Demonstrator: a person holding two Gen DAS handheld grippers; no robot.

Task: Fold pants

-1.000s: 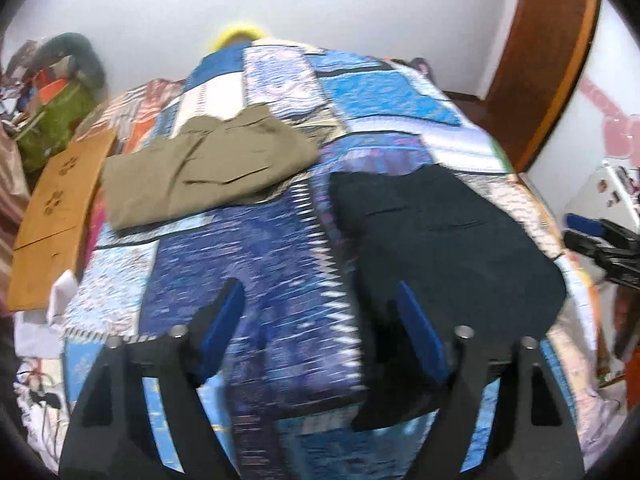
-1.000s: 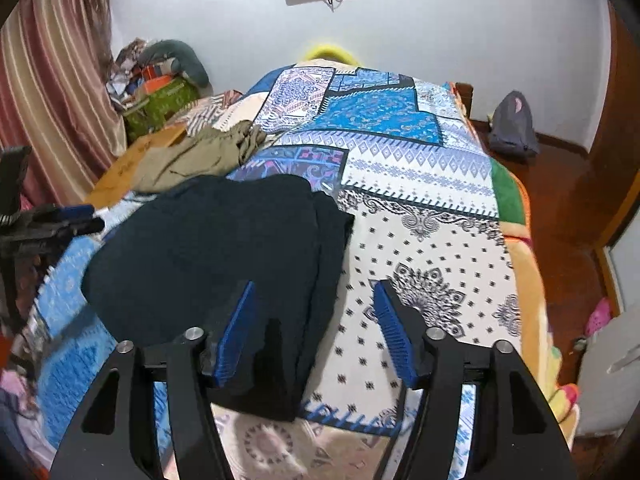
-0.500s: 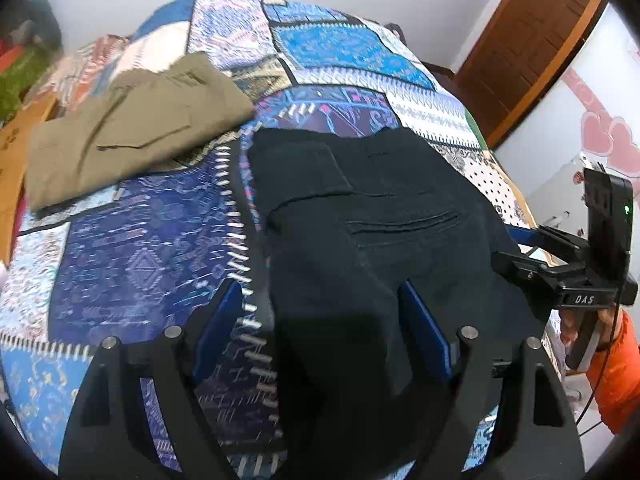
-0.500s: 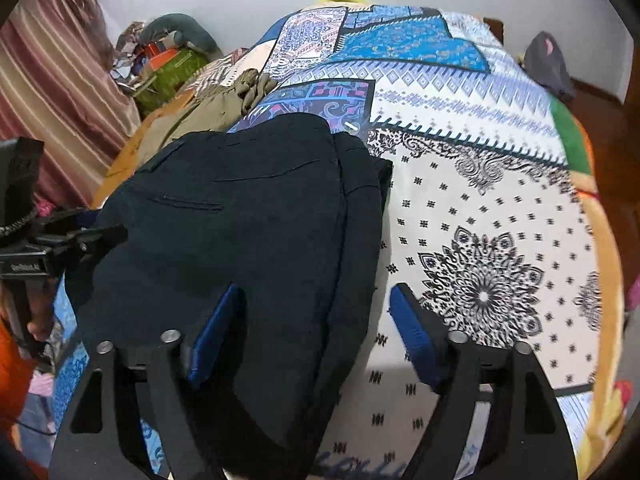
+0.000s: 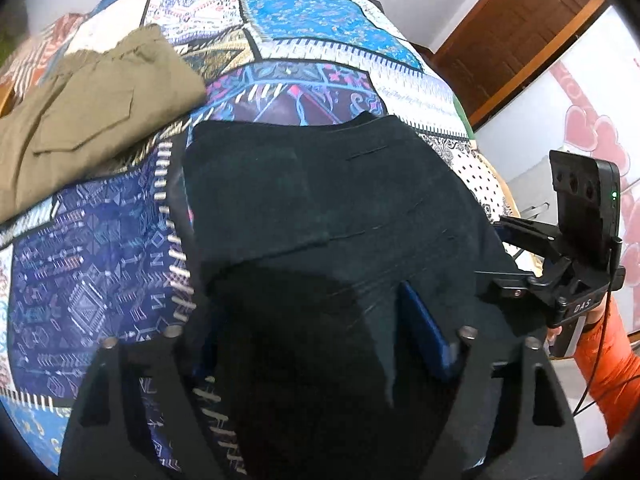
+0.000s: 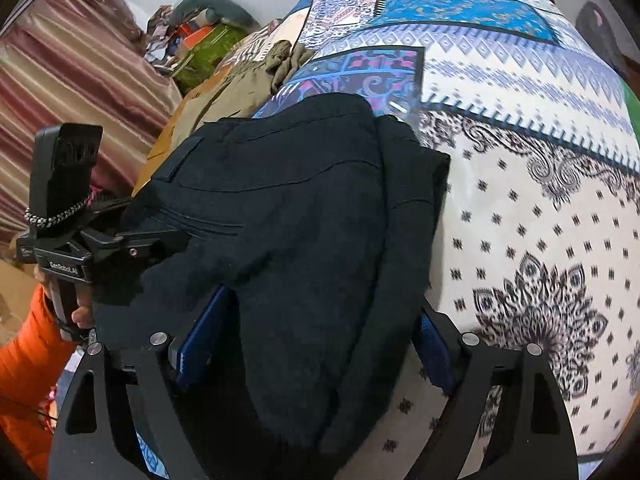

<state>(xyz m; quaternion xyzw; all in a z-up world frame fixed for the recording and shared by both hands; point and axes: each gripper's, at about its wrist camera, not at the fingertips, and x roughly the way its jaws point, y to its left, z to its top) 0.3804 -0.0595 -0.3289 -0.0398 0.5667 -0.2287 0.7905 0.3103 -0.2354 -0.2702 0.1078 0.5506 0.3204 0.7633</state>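
Black pants (image 5: pixel 320 208) lie partly folded on the patterned bedspread (image 5: pixel 96 280); they also show in the right wrist view (image 6: pixel 288 216). My left gripper (image 5: pixel 316 336) is open, its fingers straddling the pants' near left edge. My right gripper (image 6: pixel 312 344) is open, its blue pads on either side of the pants' near right edge. Each gripper shows from the side in the other's view: the right one (image 5: pixel 560 280), the left one (image 6: pixel 80 248). Whether the pads touch the cloth is hidden.
Folded olive pants (image 5: pixel 80 120) lie at the bed's far left. A striped curtain (image 6: pixel 60 80) and a clutter pile (image 6: pixel 200 40) stand left of the bed. A wooden door (image 5: pixel 520 40) is at the right.
Both grippers have moved down and forward onto the near end of the black pants, which now fills the space between their fingers. Both stay open.
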